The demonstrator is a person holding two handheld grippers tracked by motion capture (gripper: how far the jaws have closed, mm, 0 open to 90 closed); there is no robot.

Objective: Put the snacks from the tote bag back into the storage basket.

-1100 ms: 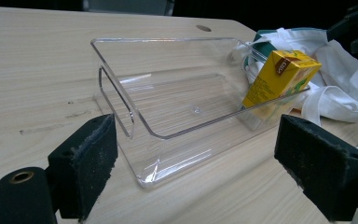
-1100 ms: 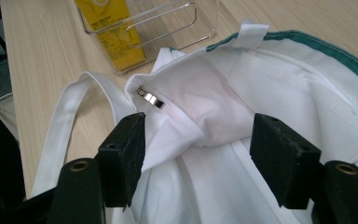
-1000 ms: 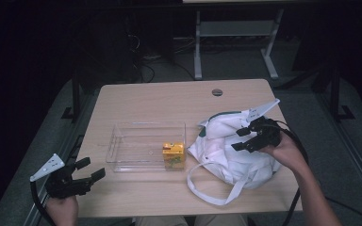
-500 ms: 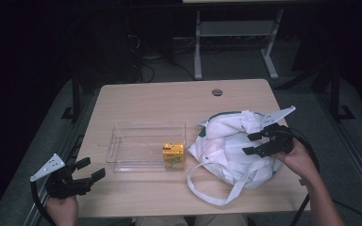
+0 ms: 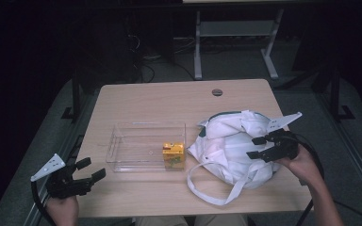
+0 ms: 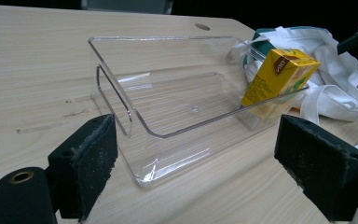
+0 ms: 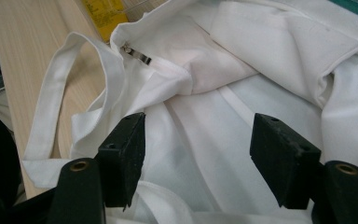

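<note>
A clear plastic tray (image 5: 136,141) lies mid-table. A yellow drink carton (image 5: 173,155) stands upright in its right end. Right of it sits a crumpled white cloth bag (image 5: 231,150) with green trim. My right gripper (image 5: 254,147) hovers open over the bag's right side, and the right gripper view shows only white bag cloth (image 7: 242,56) between the parted jaws of the gripper (image 7: 200,154). My left gripper (image 5: 92,168) is open at the table's front left corner, holding nothing. From the left gripper (image 6: 200,163), the tray (image 6: 121,93) lies ahead, with the carton (image 6: 279,74) at its far end.
The bag's strap (image 5: 207,193) loops toward the table's front edge. A round cable hole (image 5: 217,92) is near the back edge. A white metal frame (image 5: 235,33) stands on the dark floor behind the table. Bare wood spans the left and back.
My right gripper has drawn back to the right, from over the bag's middle to its right side. The left gripper has stayed put.
</note>
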